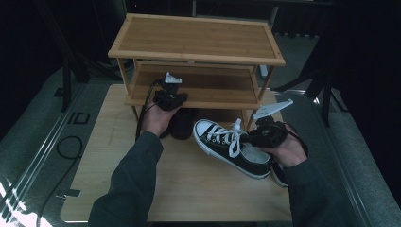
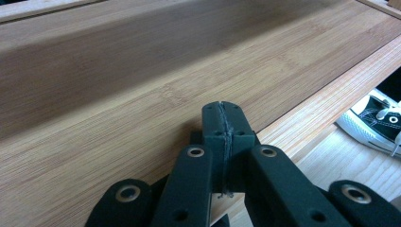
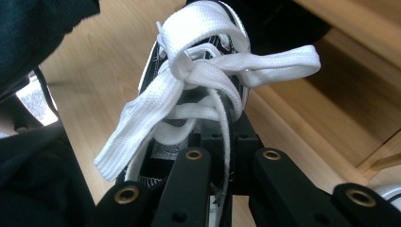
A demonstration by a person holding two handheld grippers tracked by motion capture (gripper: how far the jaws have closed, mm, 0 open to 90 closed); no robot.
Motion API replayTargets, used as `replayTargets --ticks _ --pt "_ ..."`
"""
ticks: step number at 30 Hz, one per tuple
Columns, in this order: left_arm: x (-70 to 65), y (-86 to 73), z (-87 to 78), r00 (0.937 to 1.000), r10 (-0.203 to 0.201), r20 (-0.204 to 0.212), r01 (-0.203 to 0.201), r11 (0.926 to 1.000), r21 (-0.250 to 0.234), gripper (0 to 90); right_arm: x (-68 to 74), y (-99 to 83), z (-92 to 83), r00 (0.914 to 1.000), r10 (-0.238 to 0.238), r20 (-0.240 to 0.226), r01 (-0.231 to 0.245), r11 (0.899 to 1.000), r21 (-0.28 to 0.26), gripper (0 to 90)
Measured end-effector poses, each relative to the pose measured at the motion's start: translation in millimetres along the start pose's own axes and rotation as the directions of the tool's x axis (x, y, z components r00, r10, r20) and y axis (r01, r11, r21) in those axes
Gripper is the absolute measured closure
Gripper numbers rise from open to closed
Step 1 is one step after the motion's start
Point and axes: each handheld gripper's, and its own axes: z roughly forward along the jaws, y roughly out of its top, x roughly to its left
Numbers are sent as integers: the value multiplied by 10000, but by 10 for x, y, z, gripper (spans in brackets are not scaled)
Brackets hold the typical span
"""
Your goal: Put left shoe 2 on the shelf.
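My right gripper point(image 3: 222, 142) is clamped on the white lace point(image 3: 222, 156) of the black canvas sneaker point(image 1: 230, 146), lower right of centre on the tabletop point(image 1: 142, 189). My left gripper point(image 2: 222, 127) is pressed together, empty, over the bamboo shoe rack's point(image 1: 198, 42) lower shelf point(image 2: 142, 94).
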Motion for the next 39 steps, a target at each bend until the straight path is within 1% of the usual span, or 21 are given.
replayTargets --ticks 1,2,3,4,7,8,10,12,15,20,25,26,27,29,30,31,38,39 --pt "0 0 0 10000 -9 3 9 10000 -3 896 -16 57 -53 9999 -20 104 21 9999 -157 883" --pt "0 0 1 10000 -28 2 28 10000 1 896 -22 77 -68 9999 -5 158 8 9998 -190 883" --pt "0 0 1 10000 -28 2 28 10000 1 896 -22 77 -68 9999 -5 158 8 9998 -190 883" --pt "-1 0 1 10000 -30 -7 30 10000 -2 896 -47 118 -90 9997 37 239 -30 9995 -301 883" --pt "-2 -1 1 10000 -32 -13 32 10000 -11 896 -91 163 -102 9994 154 320 -139 9988 -461 883" --pt "-2 -1 1 10000 -32 -13 32 10000 -11 896 -91 163 -102 9994 154 320 -139 9988 -461 883" --pt "-4 -2 0 10000 -18 -17 18 10000 -18 896 -139 218 -102 9987 292 415 -268 9980 -571 884" --pt "-7 -8 0 10000 19 -47 -19 10000 -62 896 -153 238 -98 9985 300 466 -272 9979 -594 883" --pt "-6 -18 -1 10000 -20 -48 20 9999 -132 896 -217 314 -59 9972 453 589 -415 9971 -634 883" --pt "-7 -17 -1 10000 -13 -51 12 9999 -123 896 -268 414 -26 9945 527 907 -463 9964 -716 883" --pt "-14 -24 -1 10000 -4 -99 2 9999 -171 897 -351 502 14 9893 917 1131 -808 9920 -971 883" --pt "-14 -24 -1 10000 -4 -99 2 9999 -171 897 -351 502 14 9893 917 1131 -808 9920 -971 883" --pt "-13 -22 -1 10000 -7 -91 6 9999 -159 897 -380 546 28 9853 1024 1364 -885 9906 -1048 883" --pt "-13 -22 -2 10000 -1 -89 -1 9999 -149 897 -398 582 40 9821 1154 1490 -987 9884 -1151 883" --pt "-13 -22 -2 10000 -1 -89 -1 9999 -149 897 -398 582 40 9821 1154 1490 -987 9884 -1151 883" --pt "-13 -22 -3 10000 -9 -89 8 9999 -134 897 -422 618 63 9786 1269 1623 -1067 9861 -1276 883" --pt "-15 -20 -2 9999 -3 -106 2 9999 -129 897 -477 704 164 9680 1554 1972 -1302 9822 -1351 882" --pt "-15 -20 -2 9999 -6 -106 4 9999 -132 897 -477 704 164 9680 1554 1972 -1302 9822 -1351 882"
